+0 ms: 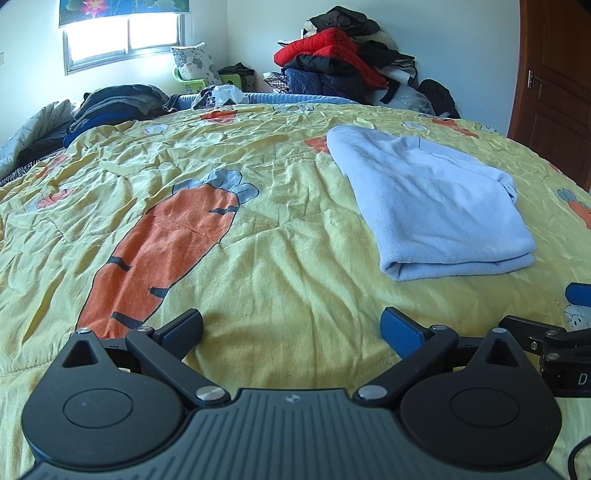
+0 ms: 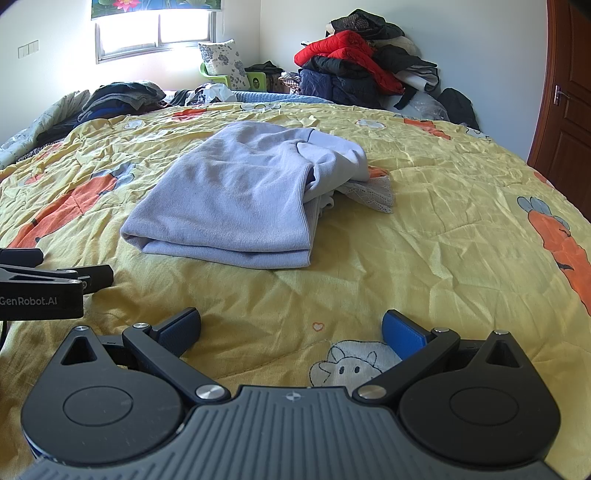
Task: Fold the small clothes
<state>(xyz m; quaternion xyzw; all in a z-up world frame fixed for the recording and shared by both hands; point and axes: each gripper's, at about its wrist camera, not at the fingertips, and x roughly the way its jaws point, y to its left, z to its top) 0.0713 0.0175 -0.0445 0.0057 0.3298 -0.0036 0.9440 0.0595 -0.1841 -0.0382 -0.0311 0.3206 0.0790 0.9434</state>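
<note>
Pale blue top mostly folded on the bed, both claws empty.
I see the top [image 2: 236, 206] lying doubled on the yellow quilt [image 2: 424, 240], with a lacy bit [image 2: 373, 192] poking out at its far right. My left claw [image 1: 291, 334] and right claw [image 2: 291, 332] sit wide apart, short of it; I'd judge tidying remains.

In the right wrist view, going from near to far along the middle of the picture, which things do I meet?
Right claw → cartoon animal print on the yellow quilt → folded light blue garment → blue blanket edge → window.
</note>
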